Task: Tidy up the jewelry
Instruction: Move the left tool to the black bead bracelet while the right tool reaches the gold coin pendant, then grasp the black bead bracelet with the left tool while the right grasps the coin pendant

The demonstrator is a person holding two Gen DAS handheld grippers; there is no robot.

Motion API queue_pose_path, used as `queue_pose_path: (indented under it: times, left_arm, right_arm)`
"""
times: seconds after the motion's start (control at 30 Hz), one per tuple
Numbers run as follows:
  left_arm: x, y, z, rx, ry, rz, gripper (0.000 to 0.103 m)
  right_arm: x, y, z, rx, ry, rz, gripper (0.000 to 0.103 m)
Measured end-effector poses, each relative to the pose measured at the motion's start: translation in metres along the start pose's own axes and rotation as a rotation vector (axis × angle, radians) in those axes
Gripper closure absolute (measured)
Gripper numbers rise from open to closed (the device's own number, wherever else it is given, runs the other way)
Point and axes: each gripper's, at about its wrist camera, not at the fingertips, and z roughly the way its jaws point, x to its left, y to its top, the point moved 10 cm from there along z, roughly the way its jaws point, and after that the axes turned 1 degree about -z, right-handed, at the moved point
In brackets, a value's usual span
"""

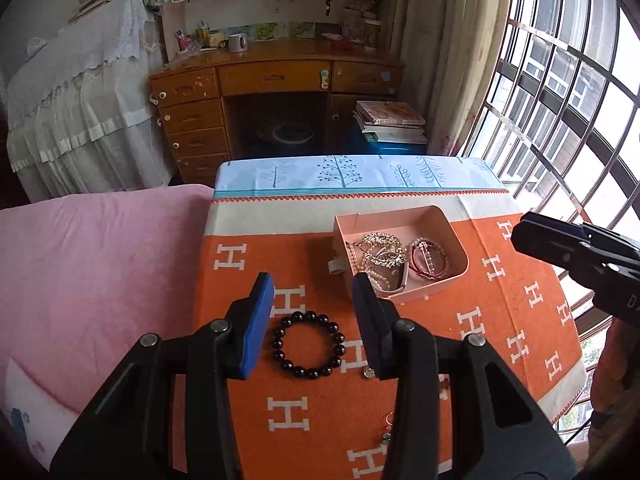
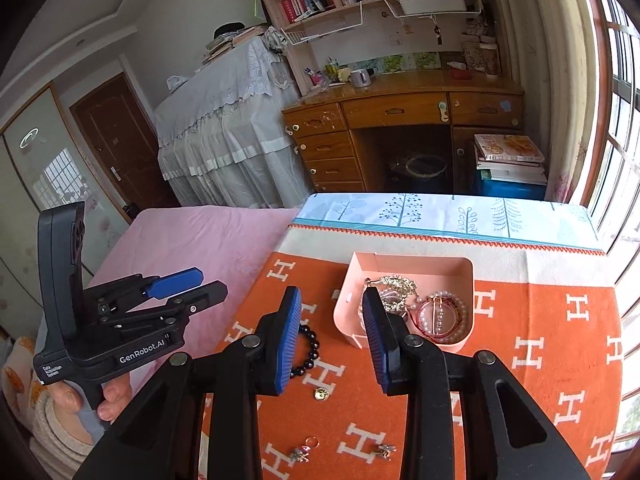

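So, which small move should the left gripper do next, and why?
Probably lower the left gripper onto the black round-bead bracelet. It is open, the bracelet lies loose on the orange cloth framed between its fingers, and the pink rectangular tray already holds other jewelry.

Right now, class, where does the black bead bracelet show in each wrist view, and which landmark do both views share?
Left wrist: the bracelet lies whole on the orange cloth, low centre, between the left tool's fingers.
Right wrist: the bracelet sits left of centre, partly hidden behind the right tool's left finger.
Shared landmark: the pink tray of jewelry, beyond the bracelet and to its right.
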Motion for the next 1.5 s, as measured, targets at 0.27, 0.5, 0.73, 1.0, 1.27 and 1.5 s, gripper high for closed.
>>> queue_pose_path:
  times: [0.27, 0.5, 0.73, 1.0, 1.27, 1.5]
  left_arm:
    - [0.036, -0.034, 0.064, 0.144, 0.052, -0.033, 0.066]
    - [0.059, -0.070, 0.123, 0.254, 0.058, -0.059, 0.066]
    - [0.061, -0.102, 0.171, 0.350, 0.052, -0.043, 0.066]
    - [0.060, -0.115, 0.192, 0.387, 0.034, -0.036, 0.066]
    - [0.058, -0.115, 0.195, 0.376, 0.041, -0.036, 0.066]
    - [0.058, -0.115, 0.193, 0.353, 0.050, -0.041, 0.073]
  right_arm:
    - [0.014, -0.028, 0.055, 0.162, -0.009, -0.019, 0.069]
    - [0.008, -0.075, 0.111, 0.307, -0.022, -0.049, 0.069]
    - [-0.006, -0.113, 0.145, 0.399, -0.001, -0.067, 0.069]
    - [-0.010, -0.149, 0.157, 0.486, 0.083, -0.136, 0.069]
    - [-0.007, -0.166, 0.166, 0.513, 0.078, -0.199, 0.069]
    - [0.007, -0.174, 0.178, 0.516, 0.080, -0.257, 0.069]
